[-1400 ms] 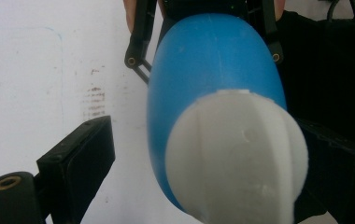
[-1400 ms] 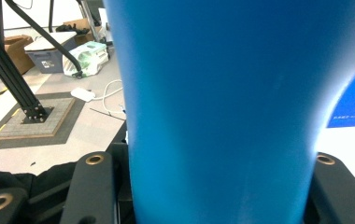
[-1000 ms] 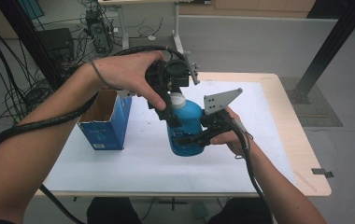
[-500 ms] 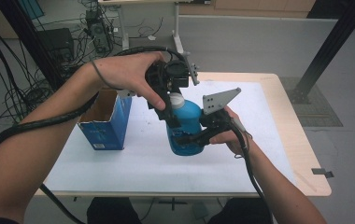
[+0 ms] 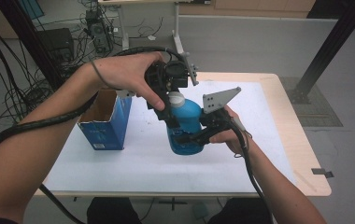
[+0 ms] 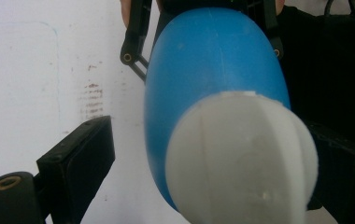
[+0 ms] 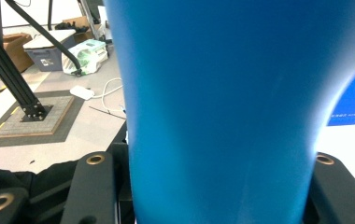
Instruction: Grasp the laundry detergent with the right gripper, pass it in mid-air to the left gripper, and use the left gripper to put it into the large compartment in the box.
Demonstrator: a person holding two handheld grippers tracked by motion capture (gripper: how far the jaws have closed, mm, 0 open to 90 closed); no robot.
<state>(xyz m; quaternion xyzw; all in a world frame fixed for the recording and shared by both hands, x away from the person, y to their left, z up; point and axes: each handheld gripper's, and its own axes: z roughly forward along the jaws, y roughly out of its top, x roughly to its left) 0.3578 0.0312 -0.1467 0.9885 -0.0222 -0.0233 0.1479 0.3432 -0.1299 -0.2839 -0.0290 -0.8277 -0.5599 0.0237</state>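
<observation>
I am clamping my right gripper (image 5: 185, 138) on the lower body of the blue bottle (image 5: 187, 126), its jaws pressing either side of it in the right gripper view. The bottle is standing near the middle of the table (image 5: 133, 168), lifted or resting I cannot tell. My left gripper (image 5: 168, 114) is hanging over the bottle's white cap (image 5: 176, 99) with its jaws spread; in the left gripper view one jaw is standing clear of the cap. An open blue box (image 5: 105, 122) is sitting toward the table's left edge.
</observation>
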